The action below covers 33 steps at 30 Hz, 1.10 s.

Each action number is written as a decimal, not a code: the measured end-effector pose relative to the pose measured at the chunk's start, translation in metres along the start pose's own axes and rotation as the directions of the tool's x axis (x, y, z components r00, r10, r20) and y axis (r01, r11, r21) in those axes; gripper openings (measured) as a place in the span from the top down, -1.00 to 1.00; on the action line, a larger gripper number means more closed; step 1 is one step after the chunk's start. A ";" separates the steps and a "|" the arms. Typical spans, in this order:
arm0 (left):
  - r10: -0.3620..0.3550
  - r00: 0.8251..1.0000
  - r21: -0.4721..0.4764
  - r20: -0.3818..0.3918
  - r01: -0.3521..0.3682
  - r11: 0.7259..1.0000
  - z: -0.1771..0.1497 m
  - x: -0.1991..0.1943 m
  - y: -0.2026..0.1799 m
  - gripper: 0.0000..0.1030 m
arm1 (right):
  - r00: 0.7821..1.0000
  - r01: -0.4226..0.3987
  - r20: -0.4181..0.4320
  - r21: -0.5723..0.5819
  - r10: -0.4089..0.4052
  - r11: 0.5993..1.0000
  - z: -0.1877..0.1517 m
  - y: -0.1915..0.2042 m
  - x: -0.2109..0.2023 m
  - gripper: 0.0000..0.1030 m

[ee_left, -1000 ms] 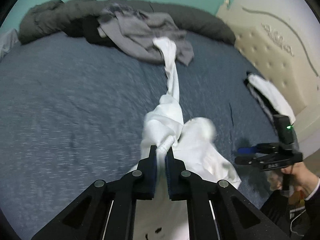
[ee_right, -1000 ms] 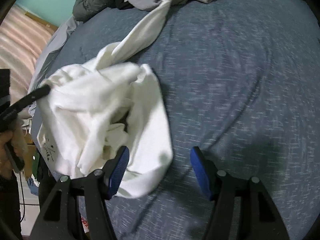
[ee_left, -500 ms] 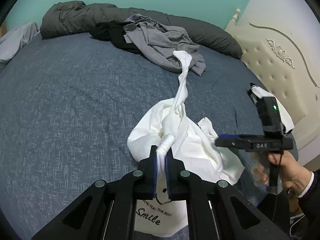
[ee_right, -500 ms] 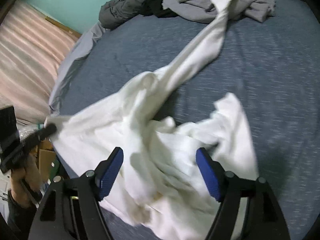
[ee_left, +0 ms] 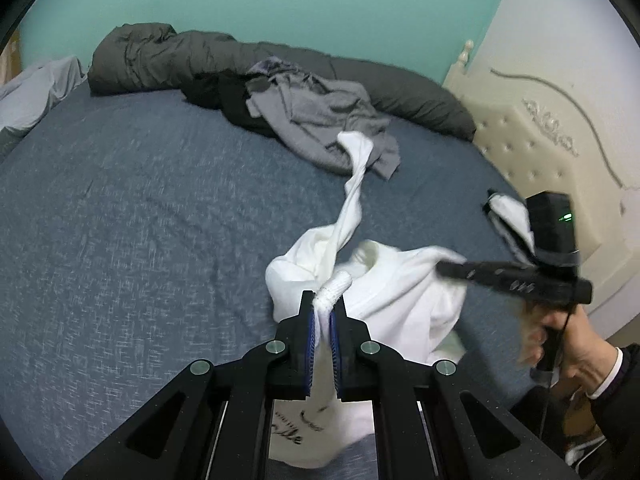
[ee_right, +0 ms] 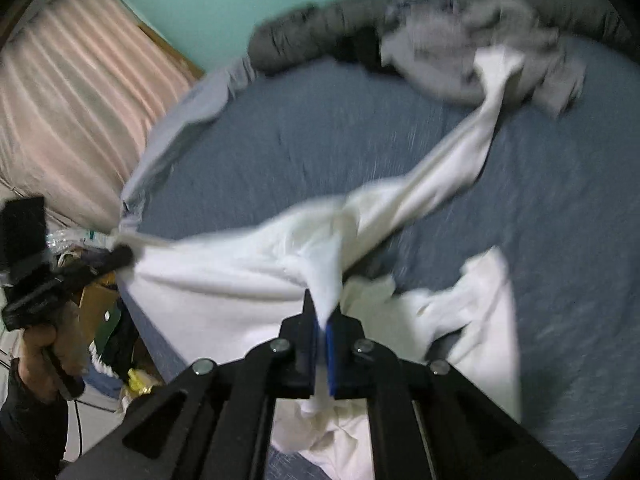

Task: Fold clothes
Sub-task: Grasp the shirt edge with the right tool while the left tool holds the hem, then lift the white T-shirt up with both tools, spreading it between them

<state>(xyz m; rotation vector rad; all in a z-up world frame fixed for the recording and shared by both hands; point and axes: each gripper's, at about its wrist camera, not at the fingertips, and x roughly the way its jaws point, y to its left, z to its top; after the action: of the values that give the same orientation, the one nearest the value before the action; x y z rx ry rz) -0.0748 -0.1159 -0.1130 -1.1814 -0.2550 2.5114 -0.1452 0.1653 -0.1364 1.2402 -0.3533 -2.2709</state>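
Observation:
A white long-sleeved shirt point(ee_left: 400, 292) with dark printed lettering is lifted off the blue bed point(ee_left: 140, 220). One sleeve point(ee_left: 352, 200) trails back to the clothes pile. My left gripper point(ee_left: 323, 302) is shut on a ribbed edge of the shirt. In the right wrist view my right gripper point(ee_right: 322, 314) is shut on a bunched fold of the same shirt point(ee_right: 248, 276), which stretches left to the other gripper point(ee_right: 116, 260). The right gripper point(ee_left: 452, 268) also shows from the side in the left wrist view, touching the cloth.
A pile of grey and black clothes point(ee_left: 312, 116) lies at the far side of the bed before a rolled dark duvet point(ee_left: 160, 56). A cream headboard point(ee_left: 540, 148) stands to the right. A black-and-white garment point(ee_left: 508, 216) lies near it. Pink curtains point(ee_right: 68, 120) hang at left.
The right gripper went from open over the shirt to shut on a fold of it. Both grippers have lifted, pulling the shirt up and stretching it between them.

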 end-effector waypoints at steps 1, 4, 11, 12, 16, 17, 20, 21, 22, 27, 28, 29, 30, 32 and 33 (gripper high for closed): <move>-0.010 1.000 -0.006 0.008 0.010 1.000 0.002 -0.005 -0.006 0.86 | 1.000 0.006 0.024 -0.020 -0.006 1.000 0.007 0.003 -0.016 0.95; -0.045 0.998 0.013 0.050 0.044 0.999 0.009 -0.022 -0.037 0.86 | 0.994 0.051 0.097 -0.095 -0.042 0.994 0.028 0.018 -0.071 0.95; -0.136 0.989 0.036 0.059 0.134 0.990 0.022 -0.031 -0.103 0.71 | 0.971 0.178 0.196 -0.227 -0.134 0.957 0.052 0.040 -0.169 0.95; -0.139 0.989 0.035 0.047 0.138 0.990 0.021 -0.027 -0.109 0.63 | 0.970 0.195 0.191 -0.238 -0.151 0.952 0.051 0.039 -0.175 0.95; -0.128 0.992 0.032 -0.002 0.128 0.991 0.011 -0.005 -0.112 0.24 | 0.968 0.236 0.146 -0.256 -0.203 0.937 0.033 0.026 -0.178 0.95; -0.124 0.992 0.021 -0.014 0.124 0.992 0.007 0.001 -0.109 0.24 | 0.970 0.235 0.125 -0.250 -0.210 0.939 0.023 0.019 -0.170 0.95; -0.073 0.995 0.010 -0.066 0.074 0.997 -0.007 0.024 -0.095 0.24 | 0.972 0.235 0.059 -0.231 -0.227 0.944 -0.006 -0.002 -0.147 0.95; -0.053 0.995 0.004 -0.090 0.054 0.999 -0.013 0.035 -0.088 0.24 | 0.972 0.235 0.037 -0.224 -0.233 0.946 -0.015 -0.009 -0.139 0.95; -0.041 0.994 -0.001 -0.102 0.042 0.999 -0.017 0.040 -0.083 0.24 | 0.971 0.235 0.015 -0.218 -0.238 0.947 -0.025 -0.016 -0.132 0.95; 0.021 0.986 0.004 -0.167 -0.021 1.000 -0.028 0.075 -0.063 0.24 | 0.961 0.239 -0.095 -0.185 -0.259 0.953 -0.073 -0.050 -0.093 0.95; 0.024 0.984 0.008 -0.179 -0.023 1.000 -0.028 0.080 -0.062 0.24 | 0.958 0.240 -0.115 -0.176 -0.262 0.955 -0.081 -0.056 -0.086 0.95; 0.032 0.982 0.017 -0.188 -0.029 0.999 -0.028 0.088 -0.062 0.23 | 0.955 0.241 -0.132 -0.164 -0.264 0.956 -0.087 -0.061 -0.080 0.95; 0.041 0.980 0.036 -0.196 -0.035 0.999 -0.027 0.092 -0.064 0.20 | 0.953 0.243 -0.145 -0.152 -0.264 0.958 -0.091 -0.065 -0.076 0.95; 0.052 0.977 0.068 -0.208 -0.038 0.997 -0.023 0.103 -0.069 0.10 | 0.952 0.243 -0.159 -0.127 -0.261 0.962 -0.097 -0.073 -0.072 0.95; 0.058 0.975 0.080 -0.214 -0.042 0.996 -0.019 0.111 -0.072 0.04 | 0.953 0.242 -0.159 -0.110 -0.257 0.964 -0.099 -0.079 -0.072 0.94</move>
<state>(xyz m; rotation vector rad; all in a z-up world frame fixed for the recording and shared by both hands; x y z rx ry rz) -0.1084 -0.0058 -0.1821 -1.4317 -0.0747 2.3855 -0.0560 0.2729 -0.1759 1.4935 -0.0313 -2.3339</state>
